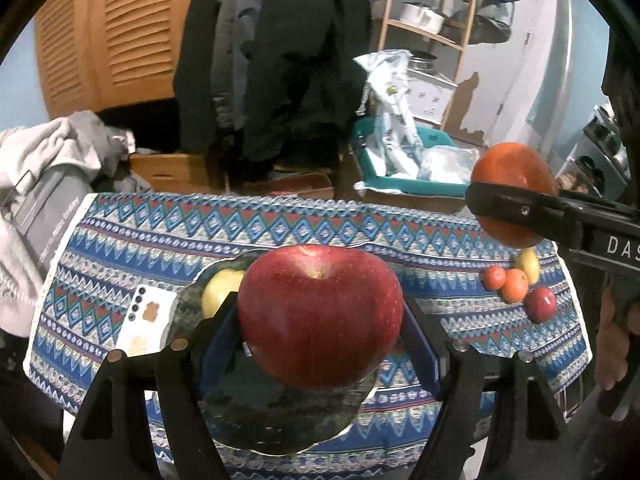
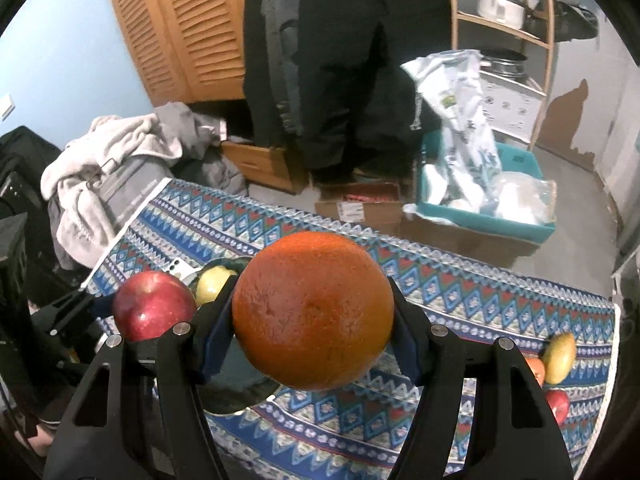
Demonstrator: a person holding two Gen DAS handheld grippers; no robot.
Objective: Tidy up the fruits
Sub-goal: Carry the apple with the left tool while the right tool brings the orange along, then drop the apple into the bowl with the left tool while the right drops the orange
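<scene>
My left gripper [image 1: 320,316] is shut on a big red apple [image 1: 320,314] and holds it above a dark plate [image 1: 276,420] on the patterned tablecloth. A yellow fruit [image 1: 220,290] lies on the plate's far left part. My right gripper [image 2: 314,316] is shut on a large orange [image 2: 314,310], held in the air above the cloth to the right of the plate [image 2: 236,388]. The orange [image 1: 514,194] also shows in the left wrist view, and the red apple [image 2: 152,306] in the right wrist view.
Several small fruits lie at the cloth's right end: two small oranges [image 1: 506,282], a yellow fruit [image 1: 528,266] and a small red apple [image 1: 540,304]. A white phone [image 1: 146,320] lies left of the plate. Clothes, boxes and a teal bin [image 2: 520,224] stand beyond the table's far edge.
</scene>
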